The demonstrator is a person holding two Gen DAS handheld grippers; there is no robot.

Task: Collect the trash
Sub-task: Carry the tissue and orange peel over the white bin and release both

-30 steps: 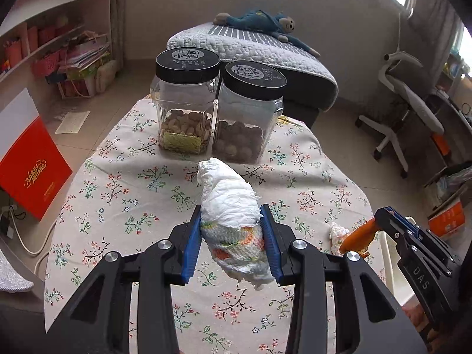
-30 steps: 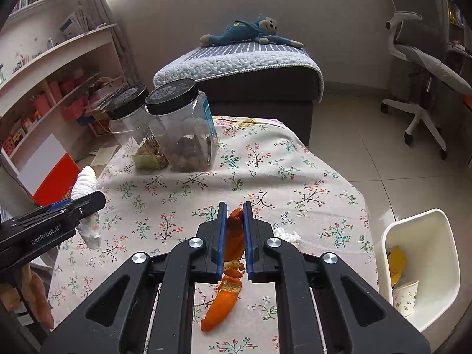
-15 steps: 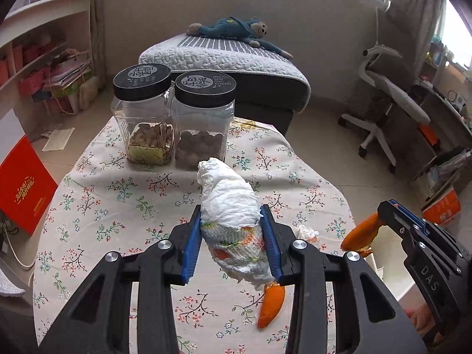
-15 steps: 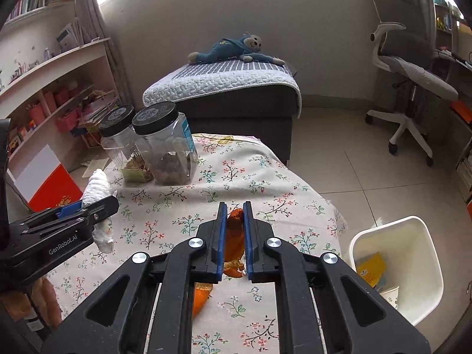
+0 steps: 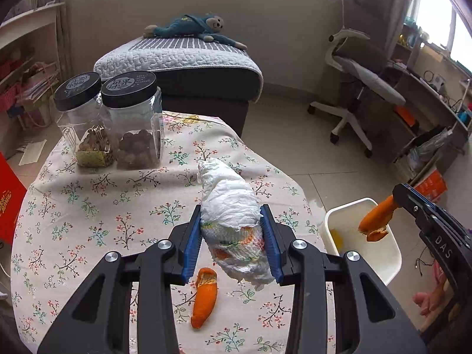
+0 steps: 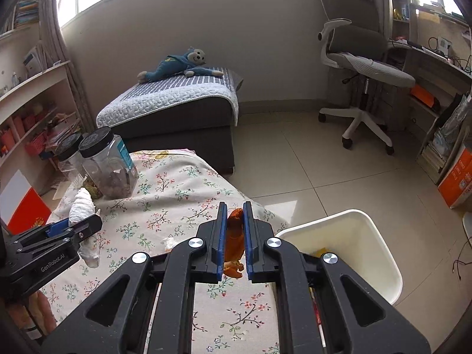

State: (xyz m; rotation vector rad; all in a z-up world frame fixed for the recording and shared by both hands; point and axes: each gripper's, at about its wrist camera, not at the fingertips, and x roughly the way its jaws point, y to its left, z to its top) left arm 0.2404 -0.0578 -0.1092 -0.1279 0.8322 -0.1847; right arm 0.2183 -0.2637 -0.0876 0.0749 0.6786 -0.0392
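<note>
One wad of tissue [image 5: 233, 224] is pinched between the left gripper's [image 5: 231, 243] jaws. One orange peel [image 6: 234, 236] is squeezed by the right gripper [image 6: 234, 239] beside one white bin [image 6: 380, 253]. A second peel [image 5: 205, 296], below the left jaws, is shown only by the left view. Two jars [image 5: 132, 121] stand beyond.

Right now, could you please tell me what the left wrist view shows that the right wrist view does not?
Only the left wrist view shows a loose orange peel lying on the tablecloth under the left gripper.

Only the right wrist view shows the right gripper from behind, shut on its own peel.

Both show the tissue wad in the left gripper, the two jars, the white bin and the chair.
</note>
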